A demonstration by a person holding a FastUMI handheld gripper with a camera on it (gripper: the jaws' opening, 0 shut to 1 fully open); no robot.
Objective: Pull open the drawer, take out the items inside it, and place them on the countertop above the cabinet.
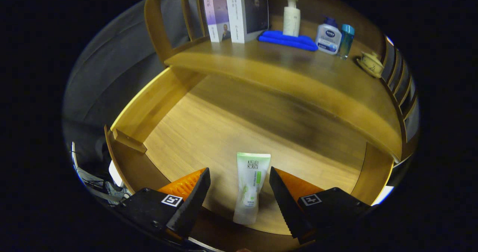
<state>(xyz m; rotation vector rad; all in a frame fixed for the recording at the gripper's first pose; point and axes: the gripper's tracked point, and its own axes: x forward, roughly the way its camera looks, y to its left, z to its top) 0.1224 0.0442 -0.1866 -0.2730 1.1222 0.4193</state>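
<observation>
The wooden drawer [149,106] is pulled open, and I look down into it. A white and green tube [249,186] lies on the drawer floor, its crimped end pointing away from me. My gripper [239,179] hovers over it, open, with the tube lying in the gap between the two fingers; neither finger touches it. Beyond the drawer runs the cabinet's countertop [298,76].
On the countertop stand two books [239,13], a white pump bottle [291,17] on a folded blue cloth [287,41], a white and blue bottle [328,38], a teal bottle [346,40] and a small teacup [371,63]. Wooden side rails flank the countertop. Cables lie beside the drawer's left wall.
</observation>
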